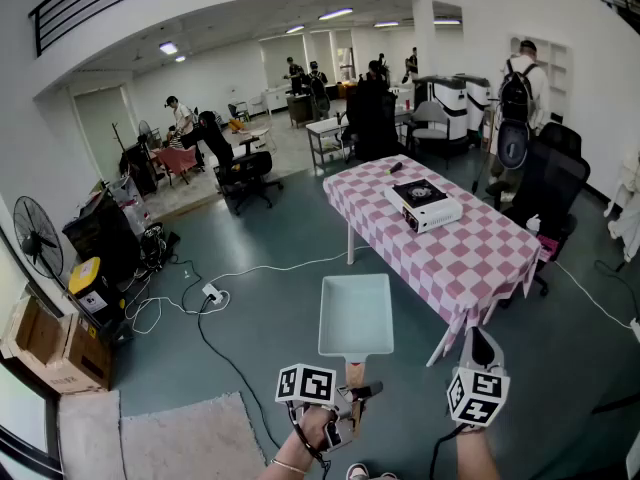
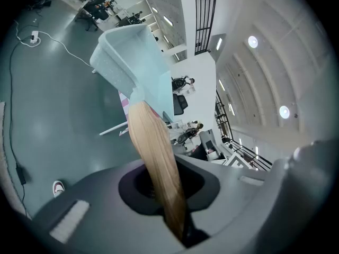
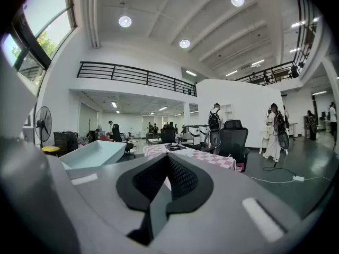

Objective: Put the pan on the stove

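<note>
1. Two hand-held grippers are in play here, and only the left one is doing any work. The left hand-held gripper (image 1: 352, 393) is clamped on the wooden handle (image 1: 352, 373) of the pan, right down at the handle's tail end. That spot makes sense, since it keeps the jaws clear of the tray part and lets the pan stick out in front of the person.
2. The pan (image 1: 355, 315) is a pale blue rectangular thing and it's empty. It's carried in mid-air over the floor (image 1: 250, 298) and isn't resting on anything. In the head view it sits roughly level, which probably makes it easier to bring in over a table edge without tipping.
3. The right hand-held gripper (image 1: 480, 346) has its jaws pressed together with nothing between them. It hangs just beside the pan without touching it, so it's basically along for the ride, though it's free to steady things if needed.
4. Further right and ahead is the worktop (image 1: 470, 253) with a pink-and-white checked cloth. The stove (image 1: 424, 204) sits on it, well apart from the pan. As far as can be told from here, nothing sits on top of the stove, so there should be room for the pan. This looks like the carry stage, with the setting-down not yet done.
</note>
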A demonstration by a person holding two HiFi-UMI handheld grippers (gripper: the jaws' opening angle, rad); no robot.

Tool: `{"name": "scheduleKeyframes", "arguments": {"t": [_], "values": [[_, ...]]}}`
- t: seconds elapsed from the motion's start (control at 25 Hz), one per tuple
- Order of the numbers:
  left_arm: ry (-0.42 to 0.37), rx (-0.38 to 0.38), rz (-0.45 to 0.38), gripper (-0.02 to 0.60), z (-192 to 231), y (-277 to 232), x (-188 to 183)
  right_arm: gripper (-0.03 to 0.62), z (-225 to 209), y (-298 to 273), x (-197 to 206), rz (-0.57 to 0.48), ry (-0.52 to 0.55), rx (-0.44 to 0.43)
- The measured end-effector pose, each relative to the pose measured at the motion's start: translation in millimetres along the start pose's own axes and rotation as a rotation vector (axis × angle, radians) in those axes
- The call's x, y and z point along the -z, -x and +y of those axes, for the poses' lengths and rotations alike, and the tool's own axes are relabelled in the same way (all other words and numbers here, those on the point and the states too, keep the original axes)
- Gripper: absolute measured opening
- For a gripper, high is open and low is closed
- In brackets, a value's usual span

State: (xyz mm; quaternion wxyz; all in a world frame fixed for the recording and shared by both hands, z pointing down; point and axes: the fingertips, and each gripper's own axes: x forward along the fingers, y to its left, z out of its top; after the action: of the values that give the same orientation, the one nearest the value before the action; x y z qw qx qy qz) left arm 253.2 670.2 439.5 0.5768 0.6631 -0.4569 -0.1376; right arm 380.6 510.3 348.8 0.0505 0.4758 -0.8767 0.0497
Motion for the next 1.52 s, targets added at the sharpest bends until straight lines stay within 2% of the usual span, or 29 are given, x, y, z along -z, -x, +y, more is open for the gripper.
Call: {"name": "scheduleKeyframes", "arguments": {"t": [0.24,0.44,0.76,1.08,1.28,1.52], "values": [[-0.007,-0.001,-0.007,0.029,2,0,-15,0.009,1,-12,-3,-0.017,0.002,0.008],[-0.009,-0.007,0.000,0.029,10,3,-25,0.009,6,-22,-4,-0.048,-0.053,0.015],[-0.010,-0.004,0.035,0.029,25,11,-38,0.011,17,-34,5,-0.020,-0.071,0.055],[-0.003,0.000,0.031,0.029,36,13,-64,0.011,17,-46,13,0.010,-0.035,0.092],[0.004,-0.008,0.037,0.029,43,1,-82,0.011,14,-71,15,0.026,-0.025,0.092],[-0.005,-0.018,0.034,0.029,46,-24,-125,0.011,7,-124,10,0.036,-0.027,0.066]]}}
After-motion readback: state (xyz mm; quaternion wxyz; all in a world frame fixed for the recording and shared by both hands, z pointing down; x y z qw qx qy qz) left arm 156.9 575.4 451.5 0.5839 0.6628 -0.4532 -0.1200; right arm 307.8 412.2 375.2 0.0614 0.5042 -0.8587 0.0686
